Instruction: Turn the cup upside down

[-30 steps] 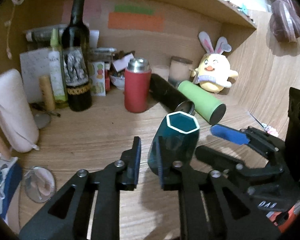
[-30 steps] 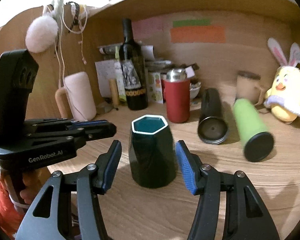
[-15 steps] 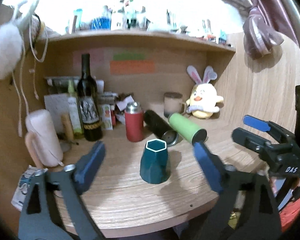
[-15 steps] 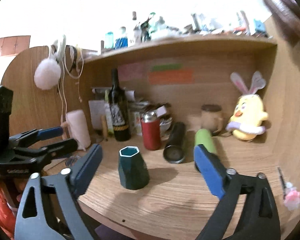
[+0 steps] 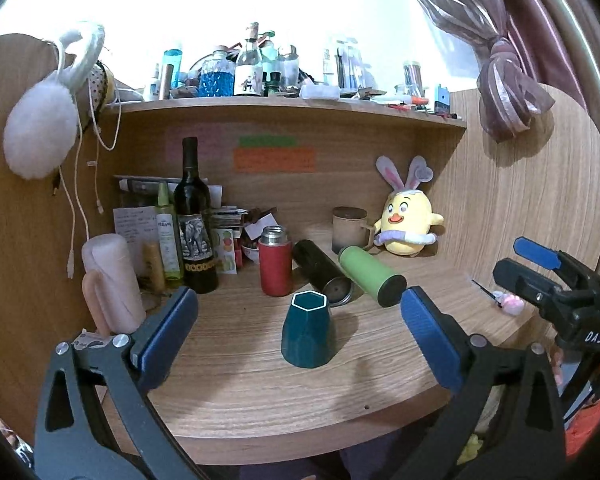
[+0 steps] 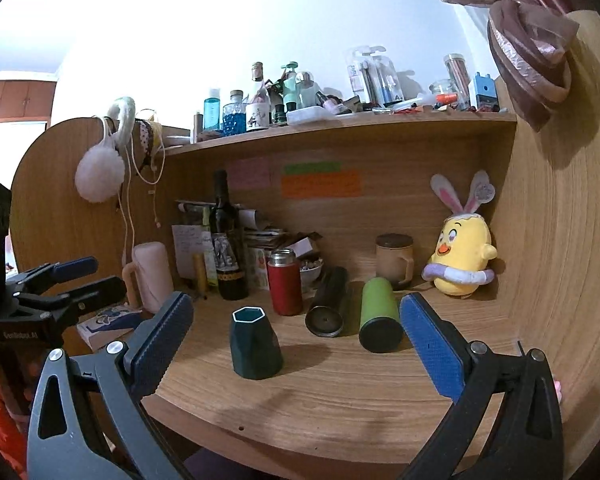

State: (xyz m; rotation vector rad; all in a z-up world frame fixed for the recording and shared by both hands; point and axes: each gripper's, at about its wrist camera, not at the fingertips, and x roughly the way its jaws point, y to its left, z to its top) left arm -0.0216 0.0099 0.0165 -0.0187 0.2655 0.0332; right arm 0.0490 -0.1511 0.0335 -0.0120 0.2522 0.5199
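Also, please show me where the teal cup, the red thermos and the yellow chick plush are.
teal cup [image 5: 308, 336], left wrist view, front wall.
red thermos [image 5: 275, 268], left wrist view, red body.
yellow chick plush [image 6: 462, 258], right wrist view, belly.

On the wooden worktop [image 5: 260, 392] a red flask [image 5: 275, 261] stands upright beside 2 tumblers lying on their sides, 1 black [image 5: 322, 272] and 1 green [image 5: 370, 276]. Behind them are a dark wine bottle [image 5: 194, 224], a lidded mug [image 5: 350, 230] and a yellow chick plush [image 5: 406, 220] with rabbit ears. Bottles crowd the upper shelf [image 5: 284, 106].

Before me a light wooden desk [image 5: 284, 396] sits under a cluttered wooden shelf [image 5: 284, 109], white wall [image 6: 260, 20] above, mauve tied curtain [image 5: 504, 92] at right.
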